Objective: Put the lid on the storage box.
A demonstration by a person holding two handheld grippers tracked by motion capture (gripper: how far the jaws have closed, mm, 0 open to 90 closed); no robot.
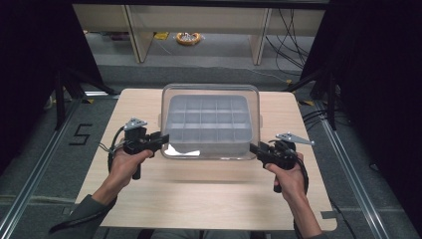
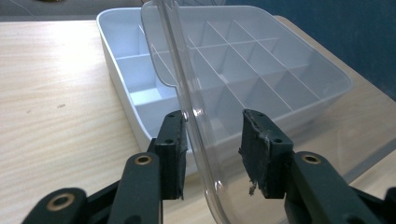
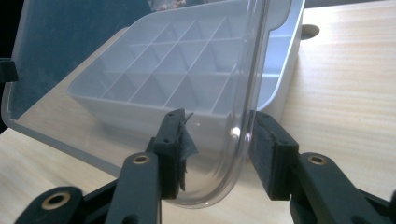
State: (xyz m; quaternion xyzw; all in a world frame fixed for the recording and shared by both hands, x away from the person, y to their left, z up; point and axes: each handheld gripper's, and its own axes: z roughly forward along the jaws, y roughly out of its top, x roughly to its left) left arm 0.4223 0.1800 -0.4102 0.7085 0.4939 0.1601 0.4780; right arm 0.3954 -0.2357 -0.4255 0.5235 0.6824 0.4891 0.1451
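A white box [image 1: 206, 122] divided into small compartments sits in the middle of the wooden counter [image 1: 209, 199], and a clear plastic lid [image 1: 210, 152] hangs tilted above it, its near edge toward the person. The left tongs [image 1: 164, 141] reach in at the lid's near left corner; in the left gripper view the jaws stand apart with the lid's rim [image 2: 196, 140] running between them, resting against the left-hand jaw and clear of the other. The right tongs [image 1: 254, 148] meet the lid's near right corner; in the right gripper view [image 3: 215, 149] the jaws are likewise spread, the curved rim [image 3: 243, 116] passing between them and lying close to the right-hand jaw. Through the lid the box's grid of dividers [image 3: 187, 70] shows, the box resting flat on the counter under it
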